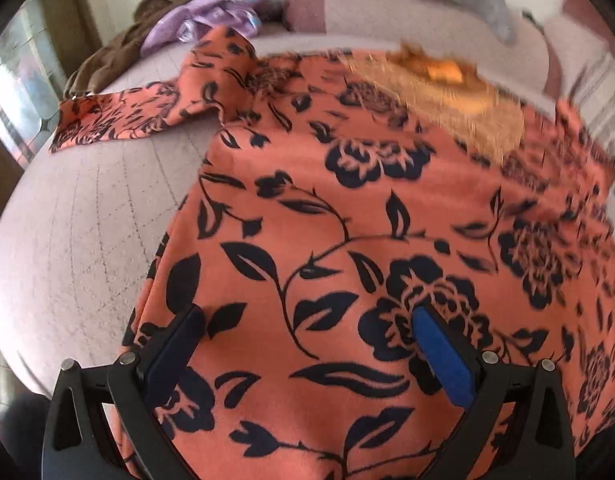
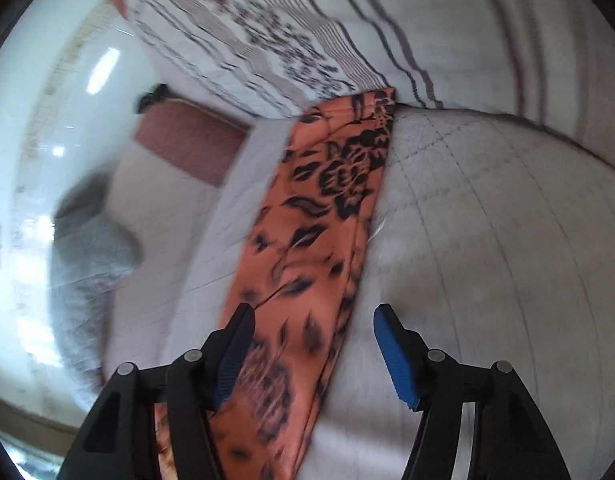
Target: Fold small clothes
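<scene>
Both grippers, left (image 1: 305,334) and right (image 2: 313,330), are hanging apart, empty, over the garment (image 1: 347,240); pinching the sleeve (image 2: 327,208) edge cleanly would be folding best

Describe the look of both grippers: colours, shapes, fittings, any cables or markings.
The left gripper and the right gripper look alike: matte black angular frames with triangular cut-outs, and round silver pins at the joints. Each carries two flat fingers faced with blue pads; on the right gripper the pads show fine ribbing. No cables, markings or sleeves are visible.
</scene>
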`<state>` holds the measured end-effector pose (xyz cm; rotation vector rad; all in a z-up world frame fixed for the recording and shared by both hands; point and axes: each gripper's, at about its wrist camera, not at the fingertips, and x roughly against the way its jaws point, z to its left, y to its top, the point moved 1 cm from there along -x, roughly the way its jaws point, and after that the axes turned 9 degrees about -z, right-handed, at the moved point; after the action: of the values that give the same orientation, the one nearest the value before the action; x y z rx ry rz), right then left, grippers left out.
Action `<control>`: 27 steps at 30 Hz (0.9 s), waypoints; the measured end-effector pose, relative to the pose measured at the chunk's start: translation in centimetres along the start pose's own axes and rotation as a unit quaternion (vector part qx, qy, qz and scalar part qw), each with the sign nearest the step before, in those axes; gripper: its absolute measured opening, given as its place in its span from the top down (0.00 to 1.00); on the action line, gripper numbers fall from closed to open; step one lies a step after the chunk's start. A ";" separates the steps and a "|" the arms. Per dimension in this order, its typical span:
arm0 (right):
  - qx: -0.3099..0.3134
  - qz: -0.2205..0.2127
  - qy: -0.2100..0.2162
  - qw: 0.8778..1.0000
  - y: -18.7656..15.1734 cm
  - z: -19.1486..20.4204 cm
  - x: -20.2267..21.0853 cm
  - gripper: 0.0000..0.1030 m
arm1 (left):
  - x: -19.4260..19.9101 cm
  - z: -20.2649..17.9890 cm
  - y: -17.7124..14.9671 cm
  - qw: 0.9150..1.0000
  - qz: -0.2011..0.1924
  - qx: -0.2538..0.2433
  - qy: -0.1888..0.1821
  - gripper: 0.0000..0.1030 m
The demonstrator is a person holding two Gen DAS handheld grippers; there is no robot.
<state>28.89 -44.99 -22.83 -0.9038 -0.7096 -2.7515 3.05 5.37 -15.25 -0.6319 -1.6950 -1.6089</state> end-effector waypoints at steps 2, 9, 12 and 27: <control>0.007 -0.014 -0.011 1.000 0.9 0.7 -1.3 0.35 | 0.0 -0.1 -0.3 1.000 -0.011 -0.005 0.000 0.00; 0.081 -0.002 -0.064 0.995 2.6 3.2 -3.2 0.93 | 0.3 0.3 -1.0 0.999 -0.031 -0.004 -0.014 0.00; 0.128 -0.047 -0.022 0.990 2.4 7.7 0.2 0.93 | 0.2 0.6 -0.5 0.999 -0.025 -0.001 -0.025 0.00; 0.478 0.069 0.166 0.860 -34.7 28.3 6.2 0.14 | 4.1 8.4 0.8 0.992 -0.035 0.117 -0.034 0.00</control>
<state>28.45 -0.99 -12.68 -0.2260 -1.6050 -1.9028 -0.24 13.30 -11.37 -0.5193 -1.9391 -1.4201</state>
